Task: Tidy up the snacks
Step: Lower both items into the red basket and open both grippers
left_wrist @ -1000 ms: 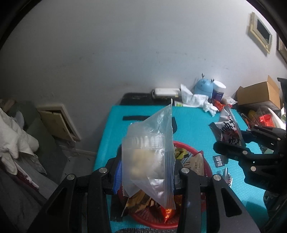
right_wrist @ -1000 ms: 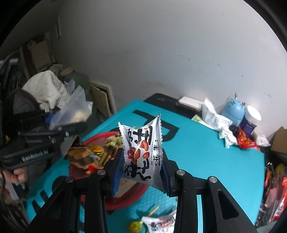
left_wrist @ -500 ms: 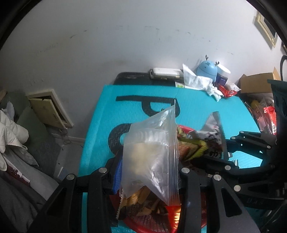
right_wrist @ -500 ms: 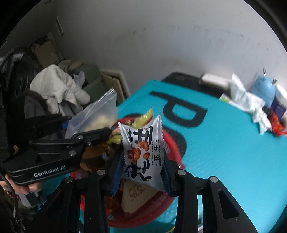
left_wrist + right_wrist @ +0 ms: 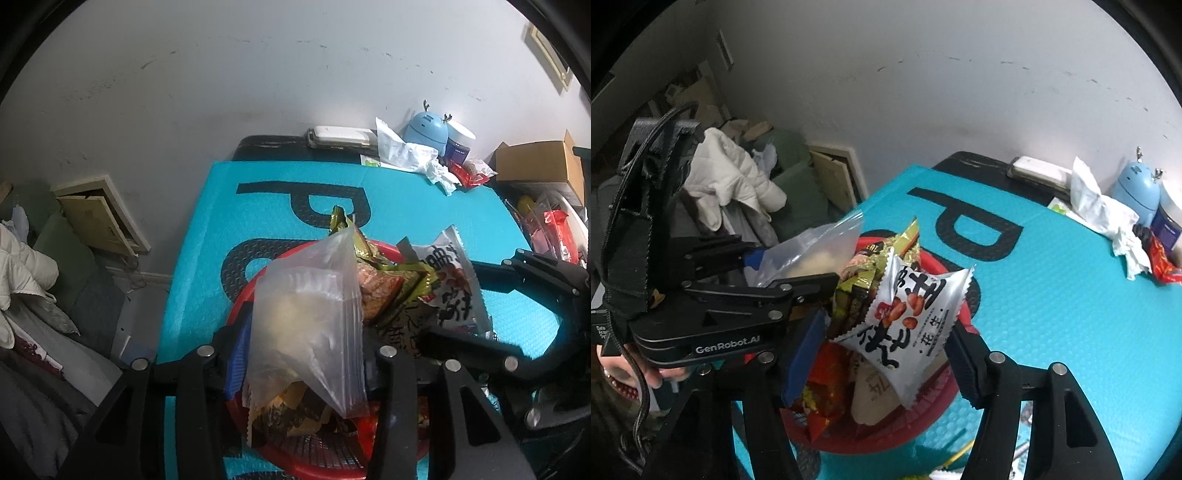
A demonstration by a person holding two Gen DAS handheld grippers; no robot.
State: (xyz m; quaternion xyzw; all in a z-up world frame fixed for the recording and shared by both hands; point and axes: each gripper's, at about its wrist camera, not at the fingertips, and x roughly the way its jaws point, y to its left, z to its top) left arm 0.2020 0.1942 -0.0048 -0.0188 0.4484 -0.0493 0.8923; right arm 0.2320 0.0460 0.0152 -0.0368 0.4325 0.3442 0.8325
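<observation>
The clear zip bag (image 5: 306, 332) stands between the opening jaws of the left gripper (image 5: 299, 354), over the red basket (image 5: 934, 417) of snacks. Just right, the white peanut packet (image 5: 912, 317) tilts loose between the right gripper's (image 5: 882, 354) opening jaws, above the same basket on the teal mat (image 5: 406, 206).

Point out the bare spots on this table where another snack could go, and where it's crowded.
Bare: the teal mat between the red basket and the crumpled tissue, and its left strip by the basket. Crowded: the heaped basket and the back right corner around the blue gadget.
</observation>
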